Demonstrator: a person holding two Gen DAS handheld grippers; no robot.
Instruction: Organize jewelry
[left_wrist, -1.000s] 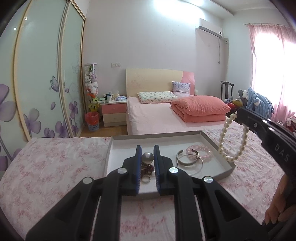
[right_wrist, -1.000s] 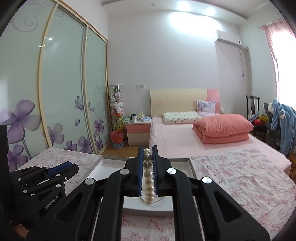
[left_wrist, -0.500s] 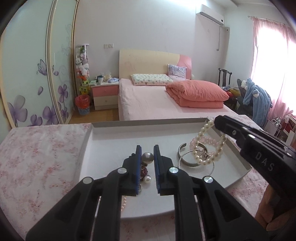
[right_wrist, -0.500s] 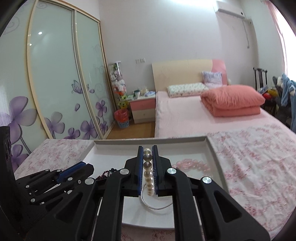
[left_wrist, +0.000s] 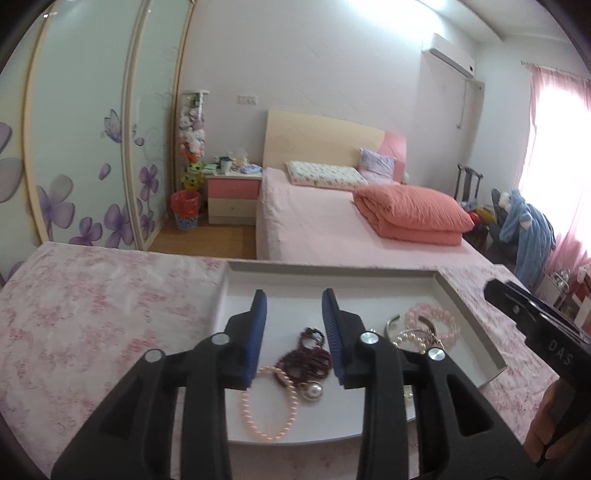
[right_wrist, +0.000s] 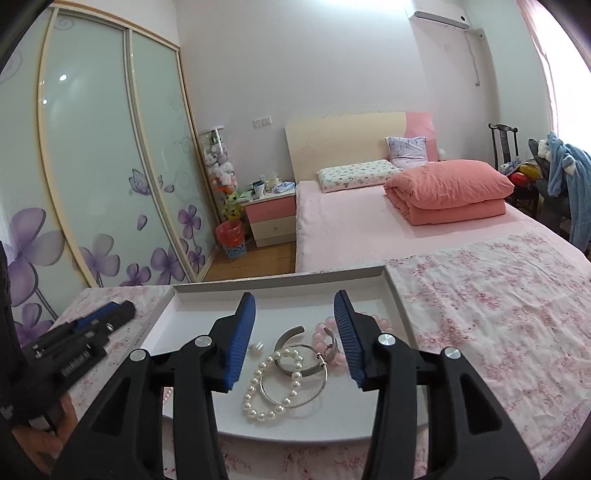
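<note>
While both grippers are held over the near edge of the tray (right_wrist: 397, 301), nothing is gripped by either. The right gripper (right_wrist: 293, 334) is spread wide and empty; half a second ago its fingers were closed on the white pearl bracelet (right_wrist: 271, 384), which is now laid flat on the tray floor just below the fingertips. The left gripper (left_wrist: 293, 330) has also been opened wide, where a second ago it was nearly shut around a large pearl (left_wrist: 312, 391); that pearl now rests loose on the tray beside a pink bead bracelet (left_wrist: 267, 404) and a dark red bead strand (left_wrist: 306, 360).

The release is judged to mean that both pieces have been delivered and a new pick can be started.

The white pearl bracelet is stretched into an oval whose long axis runs from the near left towards the far right, and it is draped across a large silver hoop (right_wrist: 295, 374). Just beyond it, a silver cuff (right_wrist: 286, 338) is seen with its opening turned to the far right, and a pale pink bead bracelet (right_wrist: 323, 330) lies further back near the right wall. The far part of the tray floor holds nothing.
</note>
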